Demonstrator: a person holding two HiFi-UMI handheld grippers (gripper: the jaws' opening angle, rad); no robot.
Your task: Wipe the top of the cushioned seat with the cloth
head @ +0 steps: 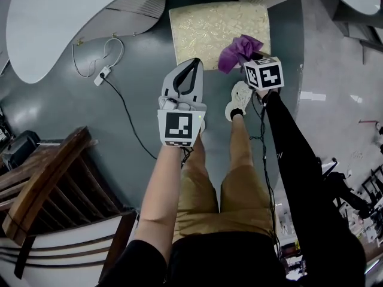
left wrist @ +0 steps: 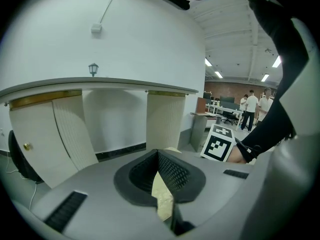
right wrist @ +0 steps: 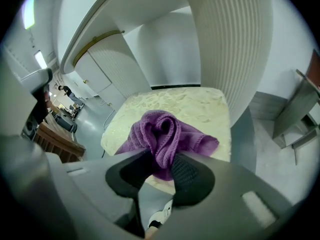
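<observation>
A square cushioned seat point(head: 215, 28) with a pale gold patterned top stands on the floor ahead of me; it also fills the middle of the right gripper view point(right wrist: 185, 109). A purple knitted cloth point(head: 236, 51) hangs bunched over the seat's near right corner. My right gripper point(right wrist: 162, 159) is shut on the purple cloth point(right wrist: 162, 134), whose folds spill out past the jaws. My left gripper point(head: 188, 76) hovers by the seat's near left corner with its jaw tips together and nothing between them; a sliver of the seat point(left wrist: 162, 196) shows through them.
White curved tables point(head: 66, 17) flank the seat at left and behind. A white power cable and plug point(head: 102, 73) lie on the grey floor at left. A wooden chair point(head: 48, 184) stands at lower left. My legs and shoes point(head: 239, 97) are just before the seat.
</observation>
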